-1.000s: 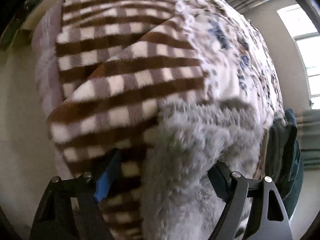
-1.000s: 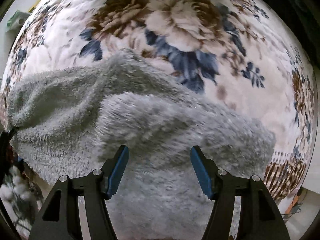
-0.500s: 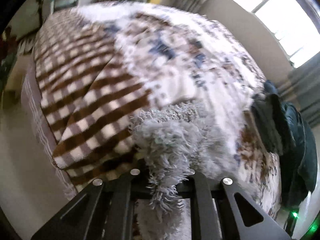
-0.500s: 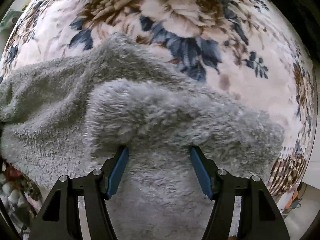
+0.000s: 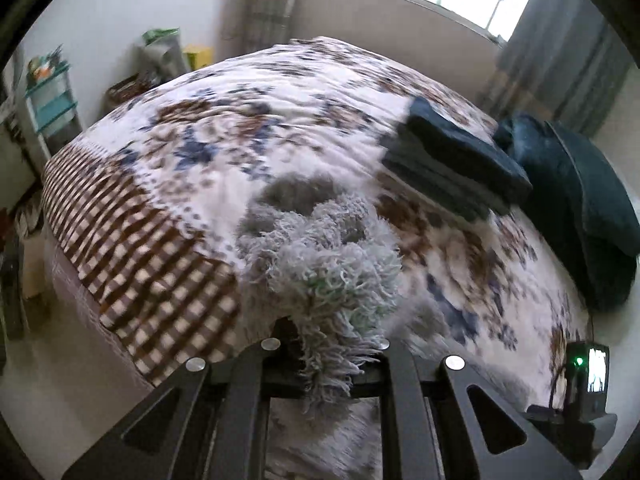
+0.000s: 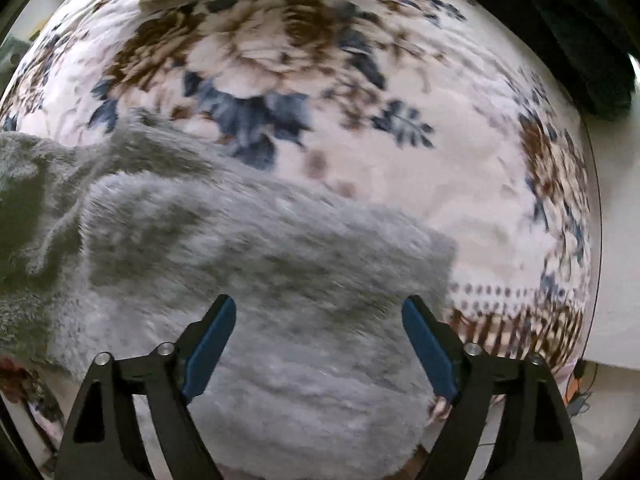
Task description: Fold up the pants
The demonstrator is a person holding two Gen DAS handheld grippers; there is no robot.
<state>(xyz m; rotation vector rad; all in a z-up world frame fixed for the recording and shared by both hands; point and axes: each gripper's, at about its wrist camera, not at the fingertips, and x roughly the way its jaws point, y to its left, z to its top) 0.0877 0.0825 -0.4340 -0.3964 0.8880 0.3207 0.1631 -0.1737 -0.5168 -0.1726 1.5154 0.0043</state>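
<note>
The grey fluffy pants [image 6: 248, 264] lie across a bed with a flowered blanket [image 6: 472, 184]. In the left wrist view my left gripper [image 5: 326, 354] is shut on a bunched end of the grey pants [image 5: 320, 264] and holds it raised above the bed, so the fabric hangs down toward the blanket [image 5: 240, 128]. My right gripper [image 6: 318, 340] points down over the flat part of the pants. Its jaws are opening, the blue pads [image 6: 210, 344] stand wide apart and nothing is pinched between them.
A folded dark teal garment [image 5: 452, 160] lies on the far right of the bed, with a heap of dark teal cloth [image 5: 576, 200] beyond it. The brown checked border [image 5: 132, 240] marks the bed's left edge. A small device with a green light [image 5: 588, 372] sits at the right.
My left gripper shut on the end of the pants and lifted it well above the bed while rolling. My right gripper spread its jaws wider and slid across the pants.
</note>
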